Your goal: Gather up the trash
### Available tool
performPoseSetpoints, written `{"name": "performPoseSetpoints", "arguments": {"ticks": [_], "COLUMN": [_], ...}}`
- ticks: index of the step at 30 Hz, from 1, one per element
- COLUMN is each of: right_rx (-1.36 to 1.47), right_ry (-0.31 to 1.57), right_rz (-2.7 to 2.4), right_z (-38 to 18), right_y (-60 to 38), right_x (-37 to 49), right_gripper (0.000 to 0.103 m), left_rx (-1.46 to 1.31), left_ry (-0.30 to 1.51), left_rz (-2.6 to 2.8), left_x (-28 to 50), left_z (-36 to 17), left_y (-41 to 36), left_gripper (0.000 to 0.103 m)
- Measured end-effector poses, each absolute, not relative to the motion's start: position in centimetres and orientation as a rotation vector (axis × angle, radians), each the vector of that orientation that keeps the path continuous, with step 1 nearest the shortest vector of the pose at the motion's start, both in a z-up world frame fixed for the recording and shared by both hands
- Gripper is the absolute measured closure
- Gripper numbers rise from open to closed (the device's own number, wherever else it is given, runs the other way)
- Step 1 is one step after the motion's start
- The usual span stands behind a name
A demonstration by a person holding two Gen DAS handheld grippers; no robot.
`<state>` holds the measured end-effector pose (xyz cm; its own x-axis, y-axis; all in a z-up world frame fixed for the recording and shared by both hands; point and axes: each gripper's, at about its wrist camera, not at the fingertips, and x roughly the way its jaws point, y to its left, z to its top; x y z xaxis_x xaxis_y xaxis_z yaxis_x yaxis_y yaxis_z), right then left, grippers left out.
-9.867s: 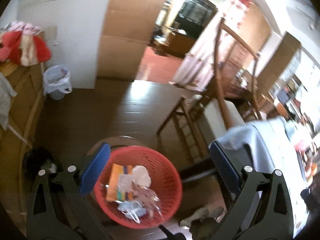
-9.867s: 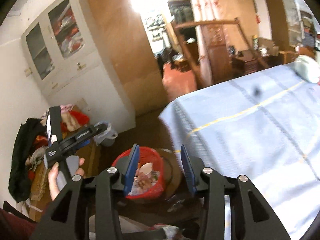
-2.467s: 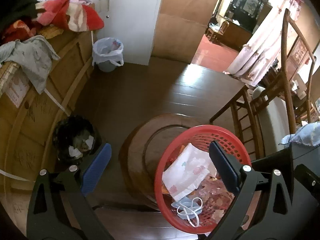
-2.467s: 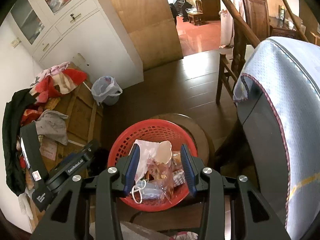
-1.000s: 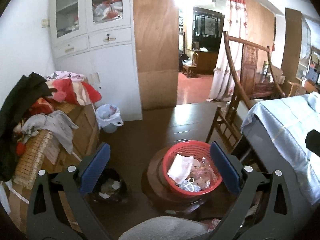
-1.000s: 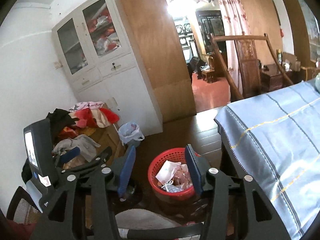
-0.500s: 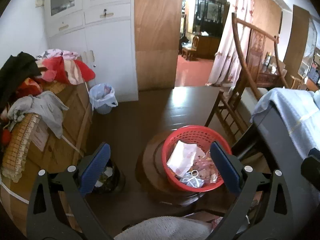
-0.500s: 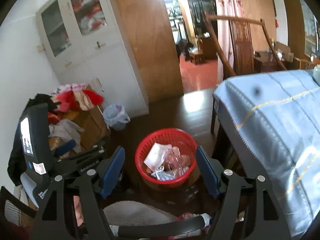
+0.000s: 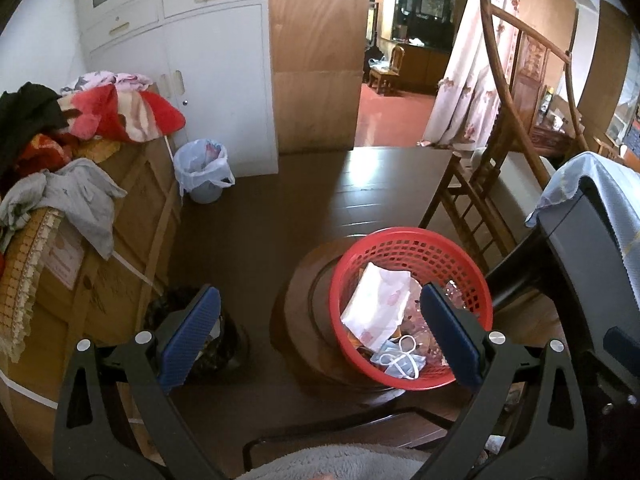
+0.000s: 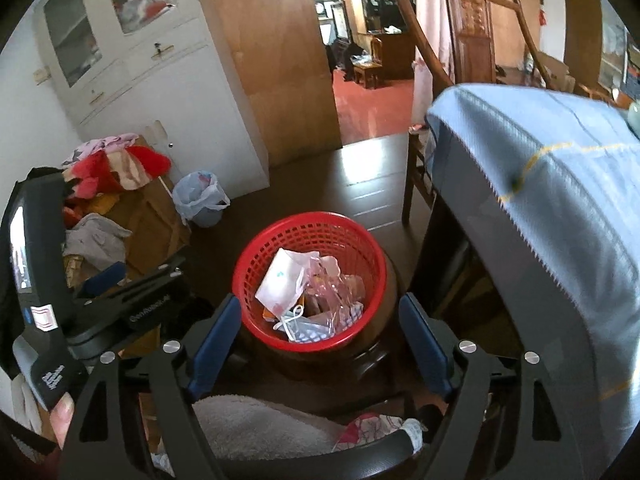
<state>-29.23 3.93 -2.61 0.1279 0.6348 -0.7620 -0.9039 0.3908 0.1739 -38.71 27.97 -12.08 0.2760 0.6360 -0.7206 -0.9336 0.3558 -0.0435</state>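
- The round red plastic mesh basket (image 10: pixel 310 280) stands upright on a low round dark wooden stool (image 10: pixel 376 344), its open mouth facing up; being round, it has no long axis I can name.
- It sits on the dark floor between the wooden crate piled with clothes (image 9: pixel 120 216) on the left and the bed under a light blue cover (image 10: pixel 560 208) on the right.
- Inside I see a crumpled white printed wrapper (image 9: pixel 378 304) leaning against the left wall, its longer side running from far to near, a pale blue face mask with white loops (image 9: pixel 398 360) at the near edge, and clear pinkish plastic packaging (image 10: pixel 332 284) toward the right.
- My left gripper (image 9: pixel 320 332) is released, jaws wide, with nothing between the blue pads; the basket shows past its right finger (image 9: pixel 448 340).
- My right gripper (image 10: pixel 320 336) has its jaws opening, and they frame the basket without touching it; nothing is held.
- Compared with a second ago, both cameras look more steeply down and the basket fills more of each view, so both grippers have come lower and nearer to it; the right jaws stand far wider than then.
- A small black lined bin (image 9: pixel 208 340) sits behind my left finger (image 9: pixel 188 340); what lies in it may be scraps of paper, but it is too dark to be sure.
- A pale blue bin with a white liner bag (image 9: pixel 202 172) stands far left by the white cabinet (image 9: pixel 180 60).
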Motion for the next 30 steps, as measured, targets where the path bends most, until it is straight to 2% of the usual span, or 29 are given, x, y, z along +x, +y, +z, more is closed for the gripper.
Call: {"name": "performPoseSetpoints", "arguments": {"ticks": [3, 5, 11, 30], "right_rx": [-0.397, -0.408, -0.384, -0.327], "right_ry": [0.835, 0.805, 0.786, 0.772], "right_rz": [1.126, 1.115, 1.1, 1.081], "right_z": [-3.0, -3.0, -2.6, -2.0], "right_y": [3.6, 3.1, 1.4, -1.4], "right_x": [-29.6, -30.0, -29.9, -29.8], "right_gripper": [0.02, 0.014, 0.012, 0.01], "left_rx": [-0.495, -0.471, -0.441, -0.406], "left_ry": [0.669, 0.657, 0.673, 0.635], "left_rz": [1.138, 1.151, 1.106, 1.076], "left_x": [-38.6, -38.5, -37.4, -37.4], "left_z": [-11.6, -11.2, -11.0, -9.7], "left_y": [27.5, 27.1, 26.0, 24.2], "left_gripper": [0.007, 0.007, 0.007, 0.007]}}
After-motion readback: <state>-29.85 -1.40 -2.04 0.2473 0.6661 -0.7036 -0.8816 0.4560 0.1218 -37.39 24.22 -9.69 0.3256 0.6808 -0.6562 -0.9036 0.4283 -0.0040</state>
